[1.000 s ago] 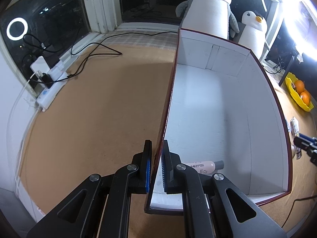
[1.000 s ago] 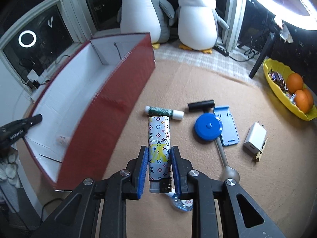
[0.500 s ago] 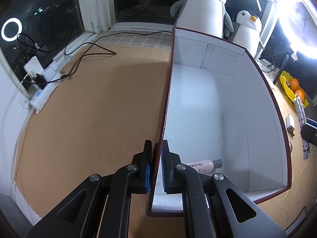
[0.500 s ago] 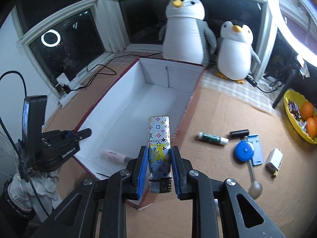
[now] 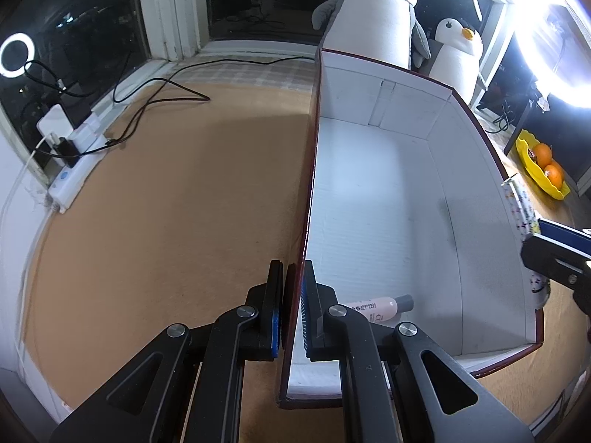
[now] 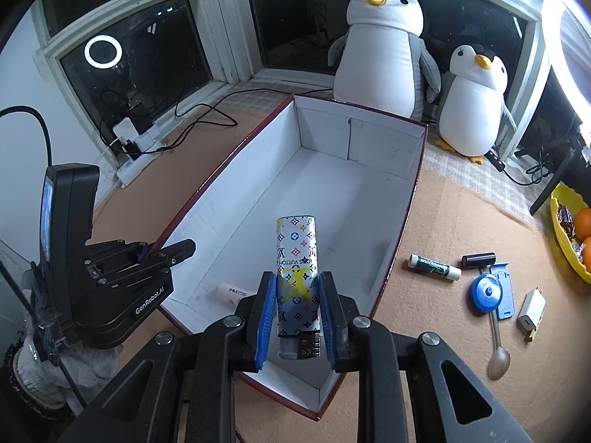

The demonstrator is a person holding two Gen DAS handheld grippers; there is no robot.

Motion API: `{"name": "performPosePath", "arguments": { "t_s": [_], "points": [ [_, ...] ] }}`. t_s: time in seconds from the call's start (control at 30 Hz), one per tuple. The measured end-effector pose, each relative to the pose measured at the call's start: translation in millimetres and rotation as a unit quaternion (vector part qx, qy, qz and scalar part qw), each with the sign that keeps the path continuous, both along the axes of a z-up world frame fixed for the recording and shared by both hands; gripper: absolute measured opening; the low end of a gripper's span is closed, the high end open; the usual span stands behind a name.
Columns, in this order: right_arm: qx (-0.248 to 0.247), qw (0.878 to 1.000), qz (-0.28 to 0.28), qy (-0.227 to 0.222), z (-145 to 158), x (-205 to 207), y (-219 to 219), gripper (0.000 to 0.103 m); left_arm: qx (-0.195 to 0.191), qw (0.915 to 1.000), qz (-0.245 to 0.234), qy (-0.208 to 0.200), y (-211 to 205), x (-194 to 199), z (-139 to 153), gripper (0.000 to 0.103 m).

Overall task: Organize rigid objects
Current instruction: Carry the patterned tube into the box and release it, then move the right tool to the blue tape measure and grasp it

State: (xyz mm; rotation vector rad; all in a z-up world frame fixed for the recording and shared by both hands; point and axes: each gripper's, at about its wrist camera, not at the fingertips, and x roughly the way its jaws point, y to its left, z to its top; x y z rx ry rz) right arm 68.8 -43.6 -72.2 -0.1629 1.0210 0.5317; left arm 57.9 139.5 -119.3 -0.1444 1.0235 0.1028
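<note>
Done: pale pink bottle (image 6: 236,292) lies inside the white-lined red cardboard box (image 6: 369,140).
In hand: right gripper (image 6: 297,317) clamps patterned lighter (image 6: 296,258) over the box.
Left gripper (image 5: 291,306): pinches box wall.
Left: glue stick (image 6: 435,266), tape measure (image 6: 484,292), spoon (image 6: 498,354), charger (image 6: 531,308) on table (image 6: 443,332).

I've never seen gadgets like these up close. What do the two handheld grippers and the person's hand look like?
Both grippers are black, angular linkages with silver rivets and blue ribbed pads inside the fingers. The left gripper reads "GenRobot.AI" in white, carries an upright screen-like block on top, and trails a black cable. The hand below it wears a white knit glove.
</note>
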Motion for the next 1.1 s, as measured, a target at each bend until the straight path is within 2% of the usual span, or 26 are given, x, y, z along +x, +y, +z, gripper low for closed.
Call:
{"name": "performPosePath", "arguments": {
  "t_s": [0.1,0.17,0.47,0.77,0.97,1.1],
  "points": [
    [-0.001,1.000,-0.003,0.003,-1,1,1,0.025,-0.002,1.0000,0.001,0.000,0,0,0,0.007],
    [0.002,1.000,-0.006,0.000,0,1,-1,0.038,-0.002,1.0000,0.001,0.001,0,1,0,0.007],
    [0.017,0.999,-0.032,-0.002,5,5,-30,0.039,0.006,1.0000,0.000,0.007,-5,1,0,0.008],
    [0.026,0.992,-0.122,0.008,0,21,-120,0.039,0.017,0.9997,0.003,0.017,-11,2,2,0.008],
    [0.001,0.977,-0.211,0.017,-20,44,-197,0.039,0.025,0.9994,0.007,0.021,-13,2,2,0.008],
    [-0.015,0.969,-0.244,0.031,-39,58,-237,0.039,0.030,0.9992,0.012,0.023,-15,3,3,0.008]
  ]
}}
